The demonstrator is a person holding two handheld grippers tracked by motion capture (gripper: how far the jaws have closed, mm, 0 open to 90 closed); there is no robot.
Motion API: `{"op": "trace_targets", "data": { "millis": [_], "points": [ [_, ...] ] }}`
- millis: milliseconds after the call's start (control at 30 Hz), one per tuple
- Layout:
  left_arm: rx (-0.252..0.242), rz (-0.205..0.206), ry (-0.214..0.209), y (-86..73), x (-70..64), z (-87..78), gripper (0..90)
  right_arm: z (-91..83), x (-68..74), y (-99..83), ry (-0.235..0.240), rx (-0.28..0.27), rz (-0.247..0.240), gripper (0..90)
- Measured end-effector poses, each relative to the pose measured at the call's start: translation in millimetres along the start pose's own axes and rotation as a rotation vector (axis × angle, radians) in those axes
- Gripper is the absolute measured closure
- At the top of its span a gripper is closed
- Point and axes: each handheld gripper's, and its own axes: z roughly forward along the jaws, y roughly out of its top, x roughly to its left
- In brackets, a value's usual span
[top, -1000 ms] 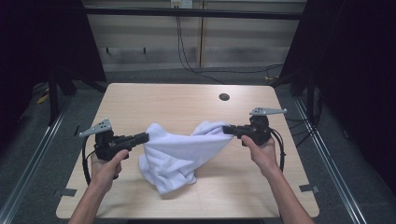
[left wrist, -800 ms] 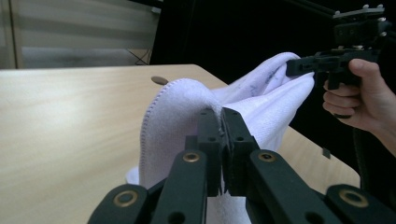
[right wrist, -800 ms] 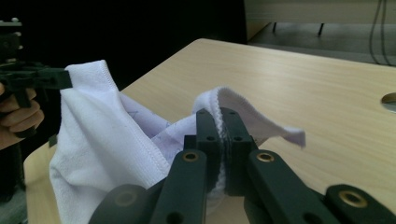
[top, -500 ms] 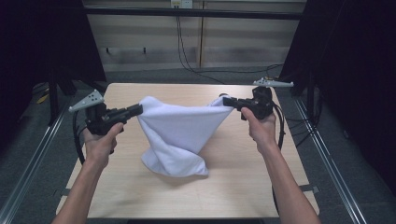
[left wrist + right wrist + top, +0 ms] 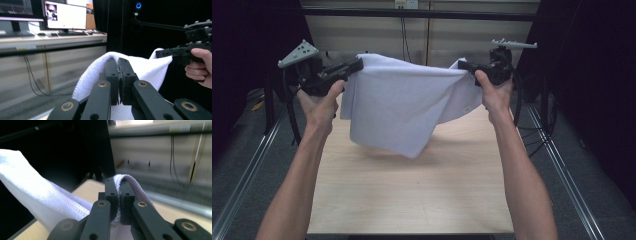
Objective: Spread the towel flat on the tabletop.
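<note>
A white towel (image 5: 404, 107) hangs stretched in the air above the wooden table (image 5: 412, 195), held by two upper corners. My left gripper (image 5: 358, 64) is shut on its left corner; in the left gripper view the towel (image 5: 147, 68) drapes over the closed jaws of that gripper (image 5: 119, 62), and the right gripper (image 5: 166, 53) shows beyond in a hand. My right gripper (image 5: 462, 65) is shut on the right corner. In the right gripper view the towel's hem (image 5: 37, 195) loops over the closed jaws of the right gripper (image 5: 119, 182). The towel's lower edge hangs just above the tabletop.
Metal frame rails (image 5: 254, 155) run along both sides of the table, with dark curtains beyond. A desk with monitors (image 5: 66, 15) stands behind in the left gripper view. Cables (image 5: 532, 135) trail at the table's right side.
Both grippers have risen and spread apart, lifting the towel off the table until it hangs stretched between them.
</note>
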Motion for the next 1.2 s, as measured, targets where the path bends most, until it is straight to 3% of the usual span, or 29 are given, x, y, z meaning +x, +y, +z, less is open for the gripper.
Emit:
{"op": "trace_targets", "data": {
  "millis": [33,67,100,133,167,200,233,267,367,400,433,467,500,533,567,600,633,667,700,733,767,867,900,967,1000,1033,1100,1133,1200],
  "points": [
    [-0.003,0.017,0.004,3.8,-3.0,0.4,87.9,-7.3,-0.6,11.1,-0.011,-0.062,-0.026,87.4],
    [-0.004,0.033,0.002,5.7,-7.1,0.2,87.9,-7.3,-0.6,11.1,-0.011,-0.062,-0.026,87.4],
    [0.000,0.068,-0.019,2.6,-15.7,-2.6,87.9,-18.0,1.2,13.9,0.007,-0.120,-0.067,87.5],
    [0.000,0.068,-0.019,2.6,-15.7,-2.6,87.9,-18.0,1.2,13.9,0.007,-0.120,-0.067,87.5],
    [0.008,0.080,-0.036,-5.1,-20.1,-5.8,87.9,-28.3,2.1,0.5,0.019,-0.121,-0.068,87.6],
    [0.014,0.077,-0.046,-11.9,-22.5,-7.1,87.9,-28.3,2.1,0.5,0.019,-0.121,-0.068,87.6],
    [0.052,0.072,-0.080,-36.8,-29.0,-11.0,87.8,-33.9,1.7,-24.4,0.013,-0.059,-0.089,87.6],
    [0.052,0.072,-0.080,-36.8,-29.0,-11.0,87.8,-33.9,1.7,-24.4,0.013,-0.059,-0.089,87.6],
    [0.161,0.052,-0.145,-90.3,-40.8,-17.7,87.8,-42.7,-2.0,-75.5,0.011,0.052,-0.070,87.6],
    [0.220,0.009,-0.191,-120.0,-47.7,-23.5,87.7,-49.3,-4.3,-106.7,0.032,0.089,-0.036,87.6],
    [0.220,0.009,-0.191,-120.0,-47.7,-23.5,87.6,-49.3,-4.3,-106.7,0.032,0.089,-0.036,87.6],
    [0.283,-0.040,-0.225,-152.7,-55.0,-29.8,87.6,-55.6,-3.9,-140.5,0.036,0.149,-0.008,87.6],
    [0.283,-0.040,-0.225,-152.7,-55.0,-29.8,87.6,-55.6,-3.9,-140.5,0.036,0.149,-0.008,87.6],
    [0.313,-0.072,-0.244,-171.5,-59.1,-33.4,87.6,-57.7,-2.7,-156.4,0.040,0.193,0.002,87.6],
    [0.336,-0.105,-0.259,-185.5,-62.3,-35.6,87.6,-64.9,1.1,-188.7,0.030,0.255,0.023,87.7],
    [0.371,-0.136,-0.285,-206.4,-67.4,-38.5,87.6,-67.1,1.4,-198.7,0.038,0.278,0.036,87.6],
    [0.371,-0.136,-0.285,-206.4,-67.4,-38.5,87.5,-70.6,2.2,-210.6,0.034,0.300,0.039,87.4],
    [0.395,-0.152,-0.300,-216.4,-70.4,-39.3,87.5,-70.6,2.2,-210.6,0.034,0.300,0.039,87.4],
    [0.439,-0.152,-0.320,-226.3,-74.2,-39.2,87.4,-78.1,3.3,-233.9,0.035,0.352,0.060,85.6],
    [0.463,-0.153,-0.325,-231.1,-77.3,-39.3,87.4,-78.1,3.3,-233.9,0.035,0.352,0.060,85.6],
    [0.508,-0.153,-0.349,-241.7,-84.9,-42.1,87.2,-82.6,4.4,-248.7,0.032,0.394,0.052,80.5],
    [0.544,-0.148,-0.379,-249.1,-91.6,-46.8,85.5,-88.3,4.4,-259.7,0.028,0.421,0.069,76.1],
    [0.557,-0.141,-0.385,-251.4,-94.4,-53.5,80.7,-93.1,8.0,-265.3,0.021,0.446,0.063,66.7],
    [0.551,-0.147,-0.383,-250.3,-92.9,-57.8,78.5,-95.8,10.7,-267.0,0.009,0.454,0.055,62.1],
    [0.537,-0.144,-0.365,-248.7,-90.5,-61.3,75.7,-100.6,13.4,-268.3,-0.002,0.458,0.059,58.3],
    [0.510,-0.175,-0.328,-246.3,-82.6,-67.6,68.8,-113.4,20.1,-268.0,-0.037,0.399,0.041,53.9],
    [0.501,-0.178,-0.315,-245.3,-76.7,-70.4,68.6,-117.4,22.7,-267.0,-0.032,0.391,0.032,52.2],
    [0.493,-0.183,-0.270,-244.4,-66.8,-75.0,68.1,-127.4,26.6,-265.8,-0.054,0.391,0.029,48.4],
    [0.489,-0.191,-0.263,-244.2,-62.6,-76.4,67.5,-132.5,26.2,-266.8,-0.052,0.385,0.038,48.0]
  ]
}}
